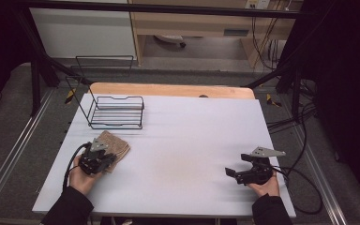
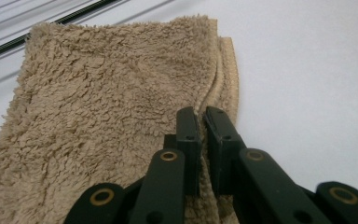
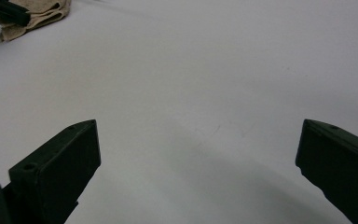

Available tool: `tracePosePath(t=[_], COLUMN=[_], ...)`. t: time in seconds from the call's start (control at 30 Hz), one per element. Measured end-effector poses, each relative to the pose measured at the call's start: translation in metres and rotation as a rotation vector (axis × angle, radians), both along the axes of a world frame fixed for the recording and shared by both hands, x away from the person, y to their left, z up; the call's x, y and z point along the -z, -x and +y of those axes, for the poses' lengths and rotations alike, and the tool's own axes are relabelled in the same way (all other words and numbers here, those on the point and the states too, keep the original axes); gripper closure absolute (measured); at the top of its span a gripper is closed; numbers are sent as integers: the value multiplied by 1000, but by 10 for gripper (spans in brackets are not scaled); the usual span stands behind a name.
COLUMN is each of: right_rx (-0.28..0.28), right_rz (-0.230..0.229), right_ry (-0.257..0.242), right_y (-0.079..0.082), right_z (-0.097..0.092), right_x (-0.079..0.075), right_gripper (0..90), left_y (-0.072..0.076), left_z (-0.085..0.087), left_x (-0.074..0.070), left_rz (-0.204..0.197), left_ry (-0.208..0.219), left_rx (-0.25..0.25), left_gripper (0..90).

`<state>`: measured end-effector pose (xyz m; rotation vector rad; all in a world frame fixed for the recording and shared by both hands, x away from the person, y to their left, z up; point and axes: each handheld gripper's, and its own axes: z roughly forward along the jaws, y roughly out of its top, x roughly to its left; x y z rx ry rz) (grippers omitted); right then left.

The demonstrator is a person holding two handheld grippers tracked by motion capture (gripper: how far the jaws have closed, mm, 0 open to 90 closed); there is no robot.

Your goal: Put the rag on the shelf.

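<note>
A folded tan fluffy towel [image 1: 117, 143] lies on the white table [image 1: 192, 136] at the left, near the front. My left gripper [image 1: 106, 160] rests on its near edge. In the left gripper view the two jaws stand almost together at the left gripper's tip [image 2: 201, 115], pinching the raised folded edge of the towel [image 2: 102, 116] near its right side. My right gripper [image 1: 230, 172] sits low over bare table at the front right, and its jaws stand wide apart with nothing between them at the right gripper's mouth [image 3: 198, 135]. Far off in that view lies the towel [image 3: 39, 16].
A black wire rack [image 1: 117, 112] stands at the back left of the table, just beyond the towel. A wooden board [image 1: 168, 89] edges the table's far side. Cables trail off the table's right side.
</note>
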<state>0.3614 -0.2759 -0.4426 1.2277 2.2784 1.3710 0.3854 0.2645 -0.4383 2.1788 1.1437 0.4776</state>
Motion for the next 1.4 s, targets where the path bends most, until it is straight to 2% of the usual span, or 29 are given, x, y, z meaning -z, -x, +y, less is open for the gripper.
tracePosePath(t=[0.13,0.17,0.23,0.37,0.5,0.63,0.77,0.83,0.87,0.97,1.1,1.13,1.17,1.27,1.33,1.4], right_rx=[-1,-1,-4,-3,-2,-4,-3,-3,-2,-2,-1,-1,-1,-3,-3,-4], right_rz=[1,0,1,3,-1,0,0,-2,-4,-4,-3,-3,0,-4,-4,-4], right_ry=[0,0,0,-1,0,0,-1,-1,-3,-2,-4,-4,-6,-3,-3,-4], right_y=[0,0,0,0,0,0,0,-1,-1,-1,0,0,0,-1,-1,-1], right_z=[0,0,0,0,0,0,0,0,0,0,0,0,0,0,0,0], right_x=[0,0,0,0,0,0,0,0,0,0,0,0,0,0,0,0], right_gripper=[4,4,4,5,4,4,4,4,5,4,4,4,4,4,4,4], left_y=[1,0,-1,-9,-19,-23,-26,-26,-26,-24,-25,-26,-27,-28,-29,-29], left_z=[1,1,-2,-11,-15,-17,-25,-31,-31,-37,-38,-37,-35,-32,-29,-24], left_x=[-2,-2,-3,-3,2,4,7,7,7,8,6,6,5,5,4,3], left_rz=[-3,-1,-6,-17,-11,-20,-25,-27,-27,-46,-40,-39,-38,-31,-27,-16], left_ry=[21,36,63,67,62,74,44,8,8,-52,-61,-69,-72,-56,-35,6], left_rx=[0,0,6,-7,-29,-40,-30,-37,-37,-60,-76,-81,-89,-92,-91,-86], left_gripper=[823,791,672,548,515,502,472,477,490,543,636,636,709,776,786,803])
